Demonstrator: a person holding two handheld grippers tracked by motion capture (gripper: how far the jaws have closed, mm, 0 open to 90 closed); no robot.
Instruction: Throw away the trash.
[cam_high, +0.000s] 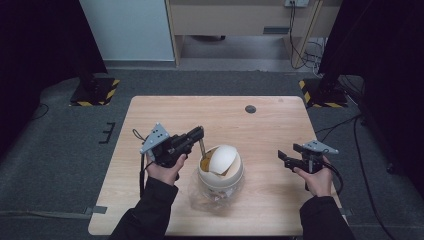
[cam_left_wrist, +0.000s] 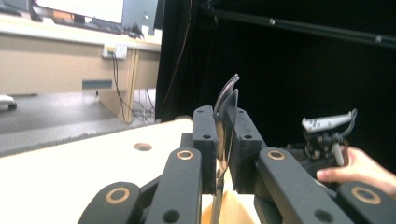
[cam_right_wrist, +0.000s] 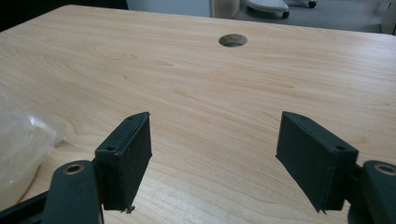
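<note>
The left tongs (cam_high: 199, 134) are clamped on a spoon (cam_left_wrist: 225, 122) above the jar (cam_high: 220, 172) near the surface's (cam_high: 260, 125) front edge. The right tongs (cam_high: 286, 158) are apart. Scooping looks just begun.

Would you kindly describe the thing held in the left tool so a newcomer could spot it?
On the wooden table, near its middle, stands a cream container with a clear bag around its base. The left tool is shut on a thin spoon whose handle angles down into that container; it is the one slim metallic piece there.

Bare tabletop (cam_high: 260, 130) between the claws, white jar (cam_high: 221, 172) blocking the near middle.
</note>
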